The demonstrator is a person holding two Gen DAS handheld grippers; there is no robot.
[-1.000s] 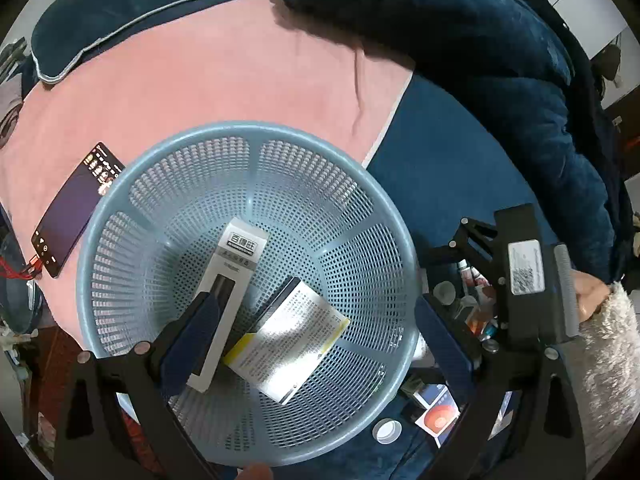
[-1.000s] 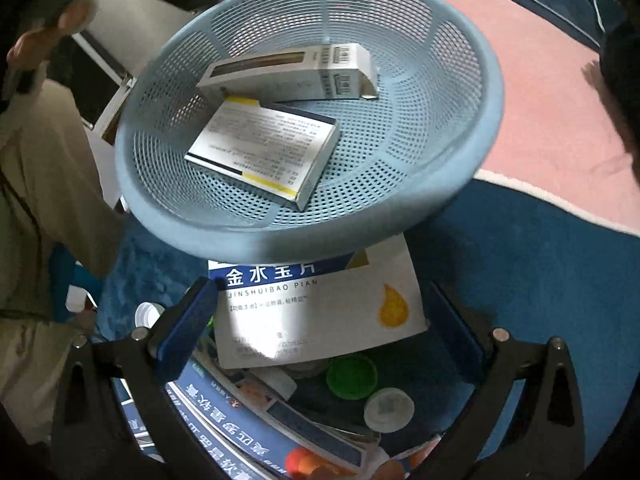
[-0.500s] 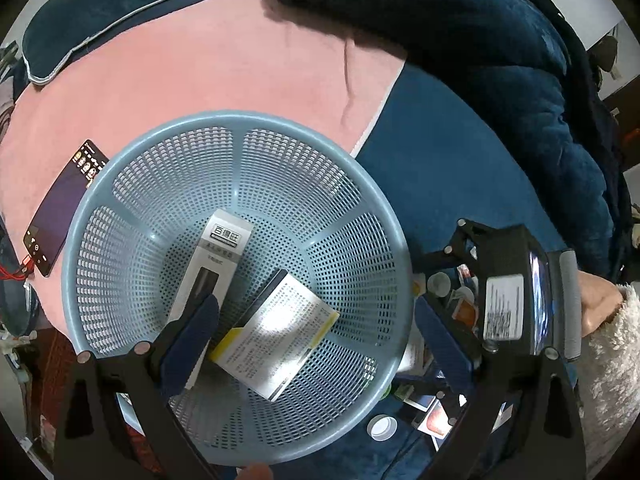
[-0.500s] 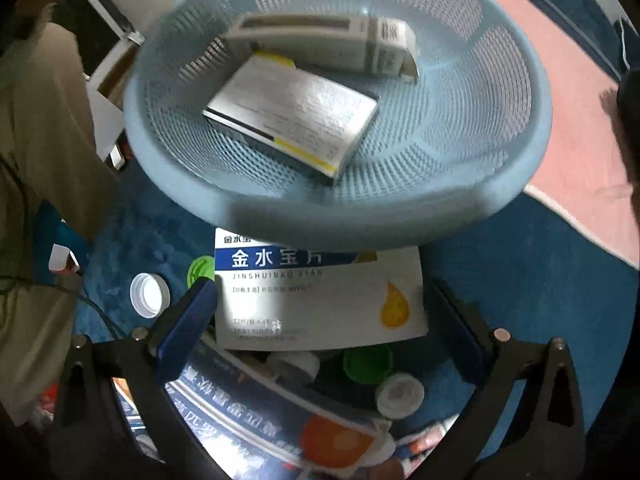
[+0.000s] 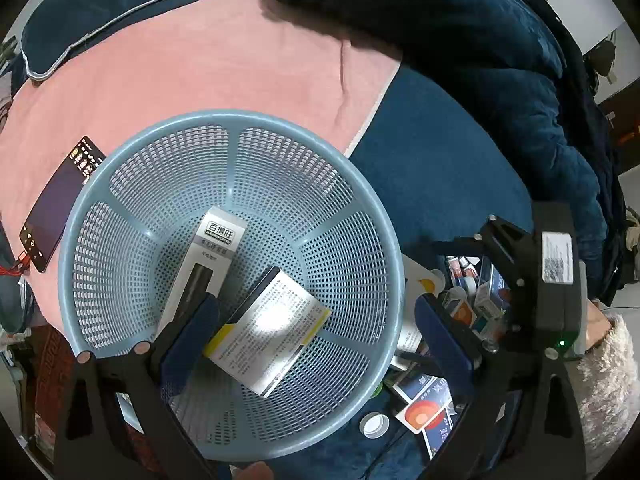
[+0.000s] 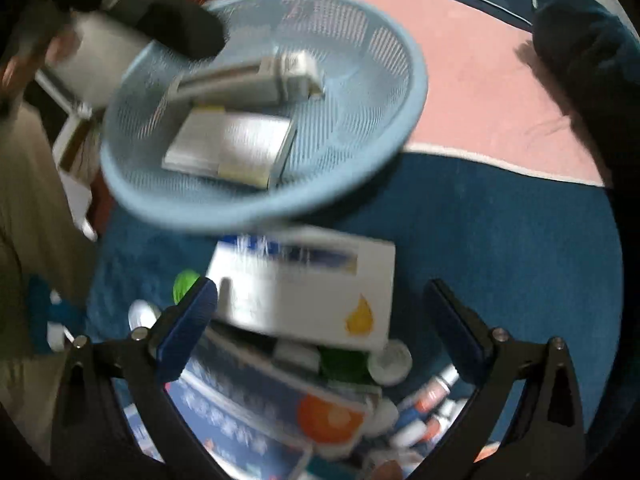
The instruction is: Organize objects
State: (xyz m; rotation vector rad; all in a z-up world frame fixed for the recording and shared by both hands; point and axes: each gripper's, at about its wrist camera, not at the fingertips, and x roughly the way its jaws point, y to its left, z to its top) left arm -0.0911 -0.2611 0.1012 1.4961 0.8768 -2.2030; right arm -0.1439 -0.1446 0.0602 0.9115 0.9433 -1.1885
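Observation:
A light blue mesh basket (image 5: 280, 168) fills the left wrist view and holds a long grey box (image 5: 216, 248) and a white box with a yellow edge (image 5: 272, 328). My left gripper (image 5: 316, 332) is open above it, one finger over the inside, the other outside the right rim. In the blurred right wrist view, my right gripper (image 6: 320, 328) is open over a white box with a yellow drop (image 6: 304, 292). That box lies just in front of the basket (image 6: 240, 208), on a pile of medicine boxes and bottles.
The basket rests on a pink towel (image 5: 200, 60) and a dark blue cover (image 5: 432, 168). A phone (image 5: 60, 204) lies left of it, and a dark padded jacket (image 5: 460, 40) is behind. Caps (image 6: 390, 362), small bottles (image 6: 424, 412) and a blue box with an orange disc (image 6: 280, 408) crowd the pile.
The right gripper has drawn back from the basket, so the white drop box now shows fully in front of the rim. The left view has shifted only slightly.

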